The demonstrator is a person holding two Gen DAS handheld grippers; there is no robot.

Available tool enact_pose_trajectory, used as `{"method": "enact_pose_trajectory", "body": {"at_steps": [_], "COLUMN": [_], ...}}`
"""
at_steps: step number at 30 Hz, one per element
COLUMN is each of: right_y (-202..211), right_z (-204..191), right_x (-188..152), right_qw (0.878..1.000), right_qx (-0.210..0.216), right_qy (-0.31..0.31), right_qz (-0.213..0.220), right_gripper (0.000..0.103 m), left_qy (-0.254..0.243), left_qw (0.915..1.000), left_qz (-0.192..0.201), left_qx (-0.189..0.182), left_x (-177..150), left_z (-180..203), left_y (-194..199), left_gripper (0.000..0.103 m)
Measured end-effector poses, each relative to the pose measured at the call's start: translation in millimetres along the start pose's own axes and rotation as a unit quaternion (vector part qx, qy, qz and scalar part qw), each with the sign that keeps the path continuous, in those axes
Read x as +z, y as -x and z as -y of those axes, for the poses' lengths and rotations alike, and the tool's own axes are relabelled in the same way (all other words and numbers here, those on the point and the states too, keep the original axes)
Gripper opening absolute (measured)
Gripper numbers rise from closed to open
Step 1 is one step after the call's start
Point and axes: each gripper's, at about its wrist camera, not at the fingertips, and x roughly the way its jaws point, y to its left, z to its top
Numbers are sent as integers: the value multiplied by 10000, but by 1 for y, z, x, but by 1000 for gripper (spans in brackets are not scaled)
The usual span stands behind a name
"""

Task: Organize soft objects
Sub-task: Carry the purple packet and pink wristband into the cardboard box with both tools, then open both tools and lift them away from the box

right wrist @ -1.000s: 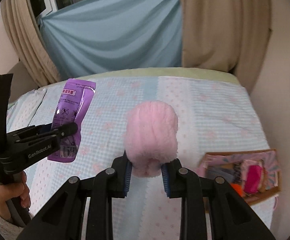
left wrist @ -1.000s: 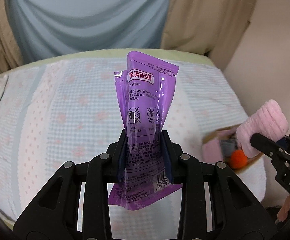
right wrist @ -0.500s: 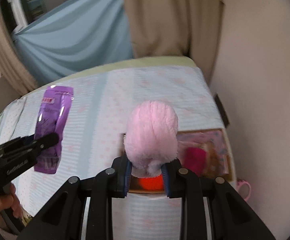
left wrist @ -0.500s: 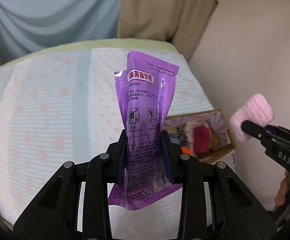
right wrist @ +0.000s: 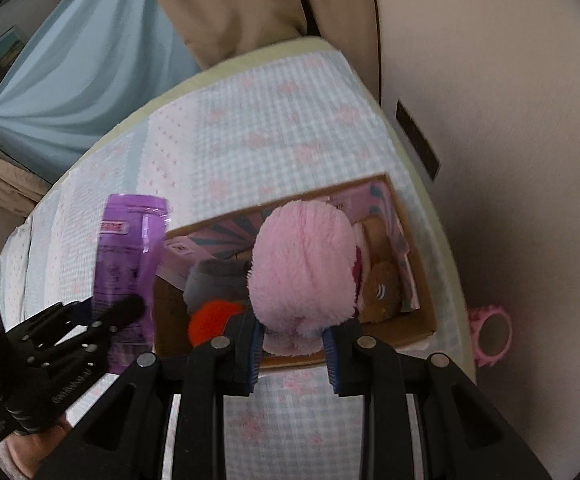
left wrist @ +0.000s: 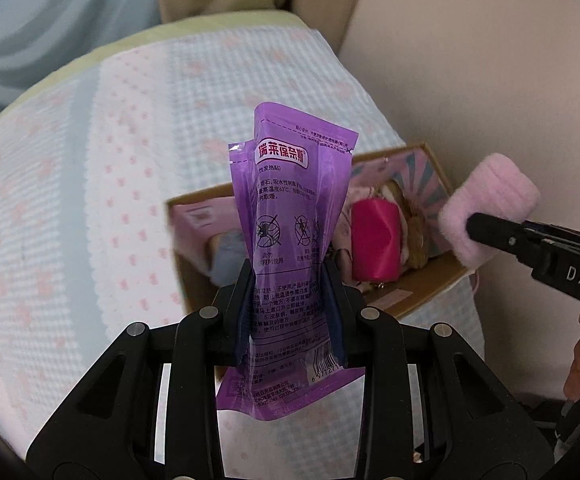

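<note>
Since a second ago both grippers have swung across the bed toward the wall side, and the cardboard box (left wrist: 422, 280), then off at the right edge, now sits directly beyond both sets of fingers. The left gripper (left wrist: 290, 300) is clamped on a purple sachet (left wrist: 294, 216), pinching it across its lower half so the printed top stands upright in front of the box's open mouth. The right gripper (right wrist: 294, 336) is closed on a fluffy pink plush (right wrist: 302, 276), squeezing its lower end; the plush hangs over the middle of the box. In the left view the right gripper comes in from the right edge with the plush just beyond the box's right wall. Inside the box lie a magenta pouch (left wrist: 374, 240), an orange pom-pom (right wrist: 214, 320), a grey soft item (right wrist: 214, 280) and a brown plush toy (right wrist: 382, 288). The box rests on the checked blue and pink bedspread (left wrist: 90, 200) near its corner by the beige wall (left wrist: 470, 80). A pink ring-shaped object (right wrist: 492, 334) lies beside the bed.
</note>
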Motion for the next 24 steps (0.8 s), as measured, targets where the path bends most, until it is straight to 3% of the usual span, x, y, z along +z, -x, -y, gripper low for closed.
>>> {"method": "enact_pose_trajectory", "body": {"at_steps": [9,10,11,13,16,24], "right_y": [-56,-61,-63,-70,-70,-64], "right_z": [25,28,29,29,31,36], "right_x": [12,15,17,22,24,17], "right_qw": [9982,9974,9968,9959,9957,9965], "right_qx": [330,432,502,618,635,394], "right_qy": [-315,-402,-446,-462,-529,-616], "right_qz": [-387,-418,-435,-478,-411,-405], "right_gripper": [25,32,38,65,99,100], "left_qy": [-295,-286,-290,-334,-394,-135], "left_qw": [9987,9987,9986,9981,9977,9981], "left_qz": [-422,-416,-424,-391,-381,-413], "left_qx": [19,63,111,335,405,432], "left_x": [9,9,10,10,7,-2], "left_z": [23,23,24,25,23,3], "left_y": [-53,-54,-55,-53,-47,-35], "left_gripper": [31,44,72,103,103,103]}}
